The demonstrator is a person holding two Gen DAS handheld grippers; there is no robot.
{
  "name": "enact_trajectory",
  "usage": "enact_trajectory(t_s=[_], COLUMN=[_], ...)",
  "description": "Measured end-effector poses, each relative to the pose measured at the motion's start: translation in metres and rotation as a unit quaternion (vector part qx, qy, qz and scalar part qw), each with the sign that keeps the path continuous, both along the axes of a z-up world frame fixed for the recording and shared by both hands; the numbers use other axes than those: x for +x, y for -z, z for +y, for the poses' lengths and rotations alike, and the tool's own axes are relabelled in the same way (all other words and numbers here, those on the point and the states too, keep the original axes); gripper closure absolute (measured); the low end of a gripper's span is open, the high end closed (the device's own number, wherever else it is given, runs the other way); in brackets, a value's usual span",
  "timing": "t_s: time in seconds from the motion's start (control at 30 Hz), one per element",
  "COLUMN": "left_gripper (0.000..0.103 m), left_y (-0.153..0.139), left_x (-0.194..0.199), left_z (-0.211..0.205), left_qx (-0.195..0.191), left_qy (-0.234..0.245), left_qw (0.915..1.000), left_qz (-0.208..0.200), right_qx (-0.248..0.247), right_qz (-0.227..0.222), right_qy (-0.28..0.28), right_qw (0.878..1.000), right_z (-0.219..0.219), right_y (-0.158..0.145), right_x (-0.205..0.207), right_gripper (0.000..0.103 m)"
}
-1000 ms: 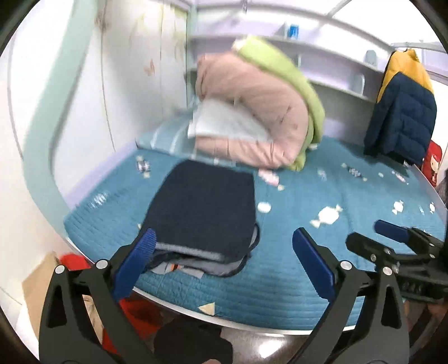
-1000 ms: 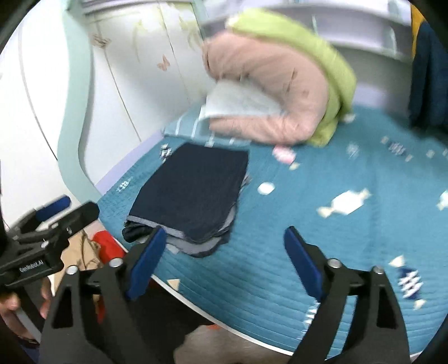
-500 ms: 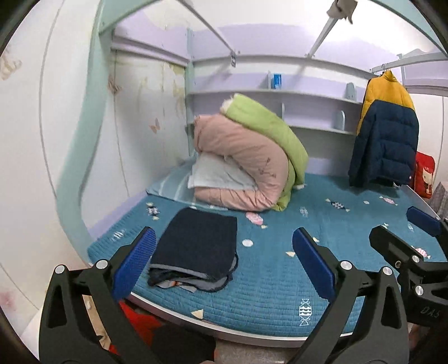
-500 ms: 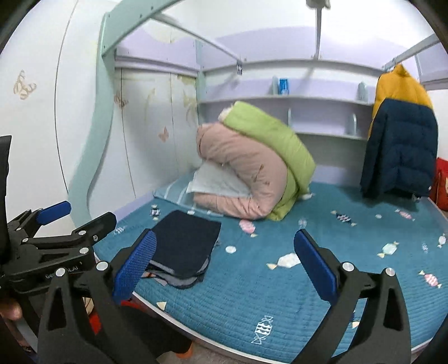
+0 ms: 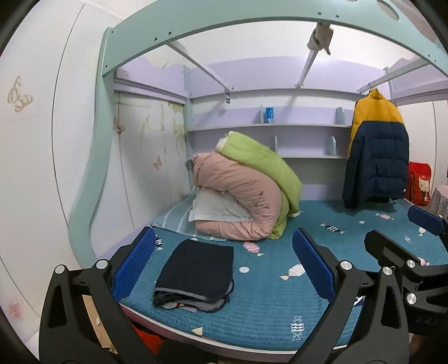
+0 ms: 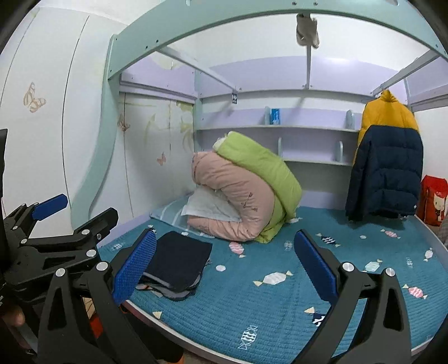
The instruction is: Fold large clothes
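A dark navy garment [image 5: 196,273] lies folded into a flat rectangle near the front left corner of the teal bed [image 5: 266,308]; grey layers show at its front edge. My left gripper [image 5: 222,233] hangs in the air short of the bed, open, with nothing between its blue pads. In the right wrist view the same folded garment [image 6: 179,260] lies past my right gripper [image 6: 225,235], which is open and empty too. Each gripper appears in the other's view: the right gripper [image 5: 400,228] at the right edge, the left gripper [image 6: 84,210] at the left edge.
A rolled pink and green duvet [image 5: 240,196] leans on a pillow at the back of the bed. A navy and yellow jacket [image 5: 375,156] hangs at the back right beside a red bag [image 5: 418,182]. Shelves line the rear wall. A bunk frame [image 5: 252,22] arches overhead.
Both grippers have drawn back from the bed and risen, so the folded garment now sits farther off and lower in both views. The garment has not moved.
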State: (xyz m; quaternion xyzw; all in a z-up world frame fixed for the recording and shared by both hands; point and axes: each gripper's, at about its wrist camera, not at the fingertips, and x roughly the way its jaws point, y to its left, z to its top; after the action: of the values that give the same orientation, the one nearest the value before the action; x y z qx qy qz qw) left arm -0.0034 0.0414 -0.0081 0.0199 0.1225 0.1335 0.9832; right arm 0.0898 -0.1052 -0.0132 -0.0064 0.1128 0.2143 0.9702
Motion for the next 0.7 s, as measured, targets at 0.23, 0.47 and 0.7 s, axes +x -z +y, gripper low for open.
enact_trajectory(t_s=[0.23,0.47,0.7], left_gripper=[0.005,0.005,0.005], left_y=[-0.01,-0.013,-0.013], left_x=[-0.003,-0.003,-0.004], left_z=[-0.009,-0.016,-0.019], left_qx=[-0.002,0.001,0.005], left_qy=[0.012,0.014,0.013], left_qw=[0.9998,0.9997,0.9996], left_qz=[-0.015,-0.021,-0.023], right_qx=[0.006,0.014,0.016], right_qz=[-0.013,-0.015,-0.012], right_qy=[0.012,0.021,0.022], right_qw=[1.0,1.0,1.0], right_z=[-0.01,-0.018,-0.022], right_y=[-0.006,-0.007,-0.008], right_x=[-0.007,-0.005,-0.002], right_gripper=[0.008,0.008,0.008])
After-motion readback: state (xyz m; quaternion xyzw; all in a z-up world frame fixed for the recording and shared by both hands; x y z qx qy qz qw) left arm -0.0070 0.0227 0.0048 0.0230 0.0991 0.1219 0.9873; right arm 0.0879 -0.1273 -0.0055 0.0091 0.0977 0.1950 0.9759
